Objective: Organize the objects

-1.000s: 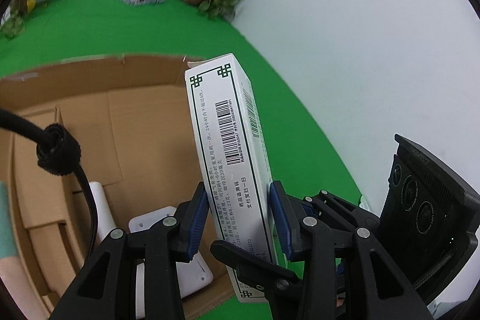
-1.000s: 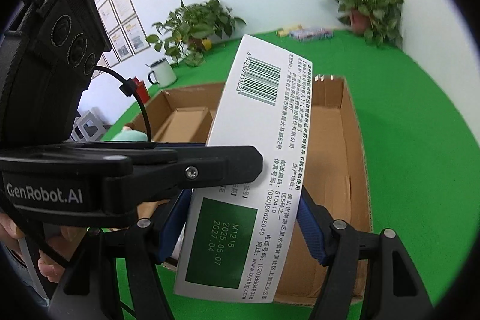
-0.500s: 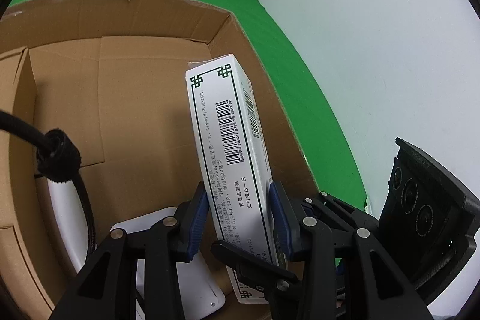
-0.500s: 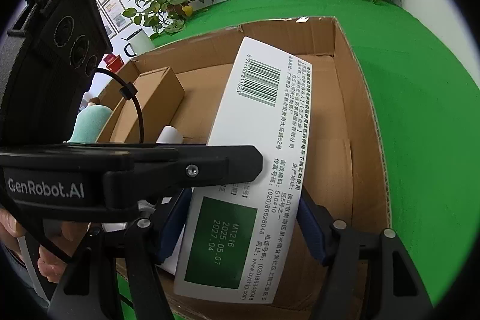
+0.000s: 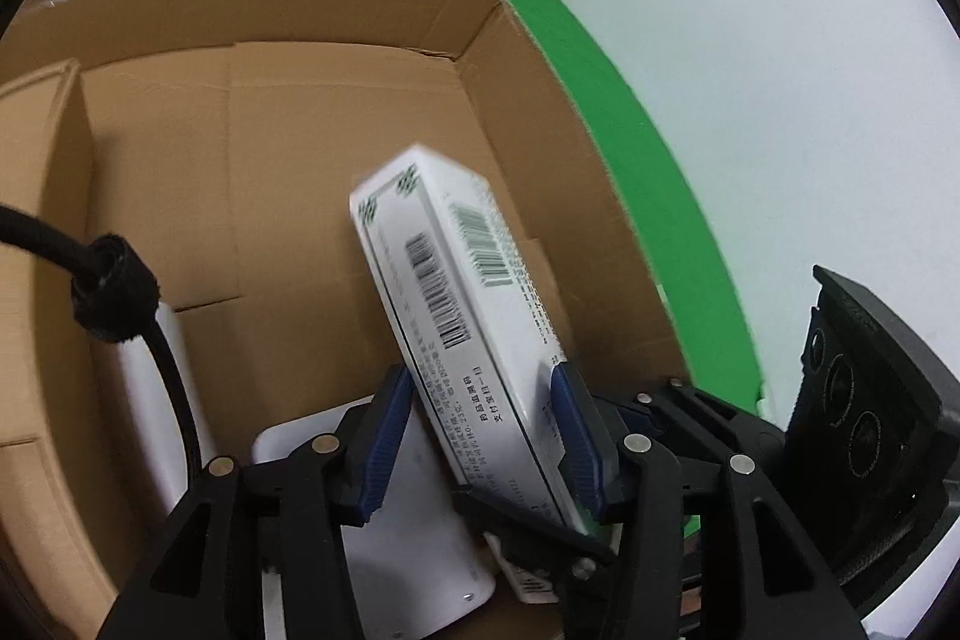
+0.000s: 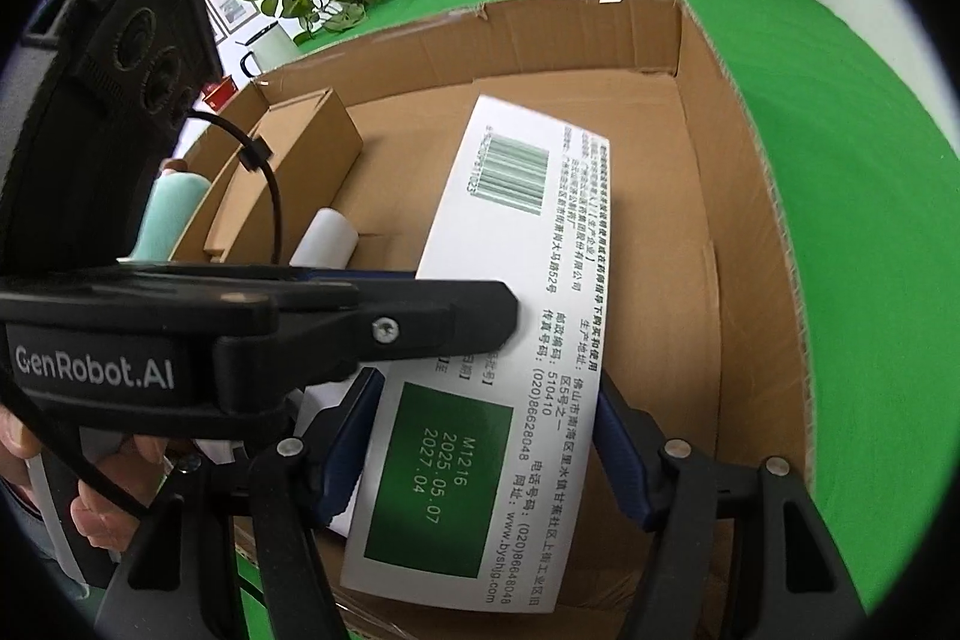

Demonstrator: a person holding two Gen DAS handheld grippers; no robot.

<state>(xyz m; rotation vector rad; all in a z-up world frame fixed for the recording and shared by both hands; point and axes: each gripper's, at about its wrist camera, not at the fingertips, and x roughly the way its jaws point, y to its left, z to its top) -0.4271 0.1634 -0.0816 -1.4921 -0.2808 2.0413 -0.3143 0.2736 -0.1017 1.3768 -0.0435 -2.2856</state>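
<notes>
While the white medicine carton (image 5: 474,334) is hanging low inside the big cardboard box (image 5: 336,112), the left gripper (image 5: 480,436) is letting go: its jaws are opening, the blue pad (image 5: 384,448) on one side already standing clear of the carton, the other pad lying against its edge. The carton is tipping and blurring in the left view, so it is probably coming loose there. The right gripper (image 6: 480,448) is bracketing the same carton (image 6: 510,316) across its wider face, pads looking pressed to both edges, so it is likely carrying the load alone now.

This looks like a light, thin-walled paperboard pack: stiff along its length, easy to dent on the broad faces, a bit slick on its printed skin. Best hold is across the narrow edges near the end, with gentle squeeze. A white roll (image 6: 327,238) and a smaller brown box (image 6: 288,172) are sitting deeper in, well clear of the carton.
</notes>
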